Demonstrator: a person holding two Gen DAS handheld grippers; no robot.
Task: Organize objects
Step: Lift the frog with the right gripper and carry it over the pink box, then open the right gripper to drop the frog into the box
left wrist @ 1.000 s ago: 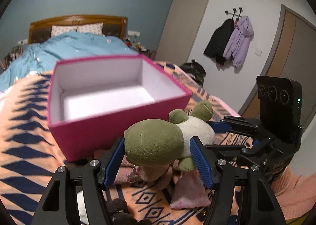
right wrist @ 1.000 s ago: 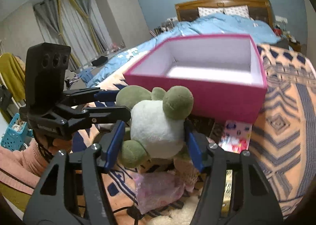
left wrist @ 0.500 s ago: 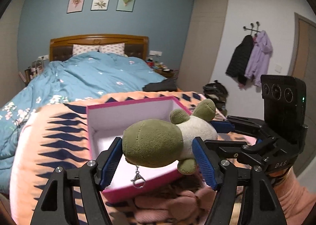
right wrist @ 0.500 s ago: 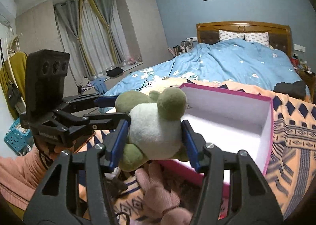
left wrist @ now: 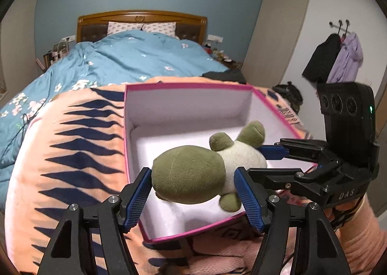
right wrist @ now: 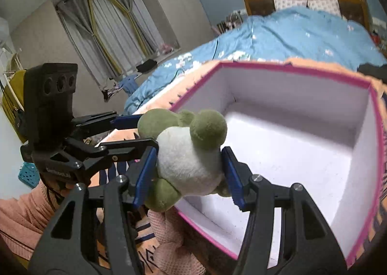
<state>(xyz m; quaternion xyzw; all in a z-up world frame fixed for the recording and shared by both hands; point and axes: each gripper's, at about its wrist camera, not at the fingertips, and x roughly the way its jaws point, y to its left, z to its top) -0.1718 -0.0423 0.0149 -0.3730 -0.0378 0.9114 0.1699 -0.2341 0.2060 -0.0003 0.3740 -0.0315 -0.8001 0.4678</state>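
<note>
The bed with its blue quilt lies well beyond both sets of jaws, and an orange blanket with dark zigzags spreads beneath them. On the blanket sits the box — pink outside, white inside, lid off, nothing lying on its floor. Its near rim runs just under the jaws.

The plush hangs above the near part of the box, clamped from two sides. It is a soft toy with a big olive-green head, a cream-white body and small olive limbs. The left gripper pinches the green head between its blue pads; its jaws have just been closing a little on it. The right gripper squeezes the white body, one pad on each flank. In the right view a round green limb pokes up above the jaws — another sticks out below them.
</note>
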